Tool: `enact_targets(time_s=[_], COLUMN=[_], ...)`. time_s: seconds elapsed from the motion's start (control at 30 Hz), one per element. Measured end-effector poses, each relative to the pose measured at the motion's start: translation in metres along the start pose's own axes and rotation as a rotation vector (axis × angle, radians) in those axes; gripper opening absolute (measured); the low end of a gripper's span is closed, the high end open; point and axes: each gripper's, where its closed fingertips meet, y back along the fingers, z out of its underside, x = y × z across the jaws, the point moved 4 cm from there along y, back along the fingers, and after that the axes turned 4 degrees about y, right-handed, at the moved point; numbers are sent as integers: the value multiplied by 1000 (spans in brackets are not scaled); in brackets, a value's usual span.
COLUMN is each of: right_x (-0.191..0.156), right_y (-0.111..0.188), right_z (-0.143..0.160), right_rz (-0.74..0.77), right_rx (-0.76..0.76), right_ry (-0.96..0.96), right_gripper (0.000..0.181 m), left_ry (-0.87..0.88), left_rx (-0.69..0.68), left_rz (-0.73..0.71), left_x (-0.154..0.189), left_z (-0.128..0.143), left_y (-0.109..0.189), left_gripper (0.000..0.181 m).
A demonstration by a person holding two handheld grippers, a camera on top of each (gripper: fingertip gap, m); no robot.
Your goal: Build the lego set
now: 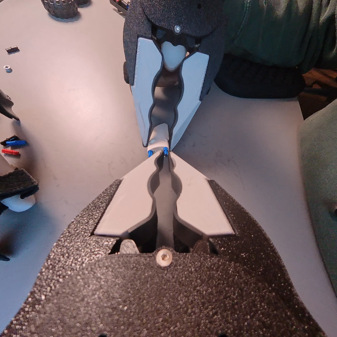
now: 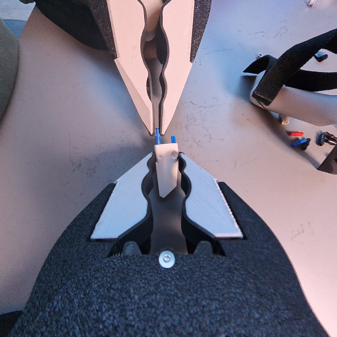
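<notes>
My right gripper (image 2: pixel 166 155) is shut on a white Lego panel (image 2: pixel 166 175) and holds it above the table with its blunt end facing away. Two blue pins stick out of that end: one on the right (image 2: pixel 173 139) stands free, and one on the left (image 2: pixel 157 137) is pinched by my left gripper (image 2: pixel 157 134), which comes in from the far side. In the left wrist view my left gripper (image 1: pixel 165 154) is shut on a blue pin (image 1: pixel 165 151). It meets the right gripper (image 1: pixel 158 145) tip to tip. The other pin (image 1: pixel 150 153) shows to the left.
Loose red (image 2: pixel 296 134) and blue (image 2: pixel 299 142) pins lie at the right of the grey table (image 2: pixel 237 182), near a white device with black straps (image 2: pixel 291 87). A tyre (image 1: pixel 62 9) stands far left. A green sleeve (image 1: pixel 273 45) and the table edge (image 1: pixel 299 109) are close. Left and right tips are no more than a few centimetres apart.
</notes>
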Motion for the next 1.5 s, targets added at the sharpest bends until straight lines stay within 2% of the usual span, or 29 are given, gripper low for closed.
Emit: enact_targets(time_s=[0.33, 0.53, 0.87, 1.03, 1.27, 1.5], right_x=[-1, -3, -5, -5, -6, -7], right_y=[-2, -6, -6, -6, -6, -5], right_z=[1, 3, 4, 5, 4, 3], right_rz=[14, 50, 49, 48, 53, 87], right_rx=[-17, -102, -105, -109, -116, -132], right_ry=[-9, 10, 21, 20, 37, 72], right_gripper=[24, 23, 23, 23, 23, 23], left_ry=[-32, -142, -202, -174, -121, 146], left_rx=[-26, -97, -156, -119, -182, -276], left_rz=[-31, -92, -109, -88, -29, 121], left_x=[1, 1, 1, 1, 0, -3], left_z=[2, 10, 17, 14, 15, 10], left_y=[-3, -8, -11, -8, -10, -11], left_gripper=[4, 4, 3, 3, 3, 2])
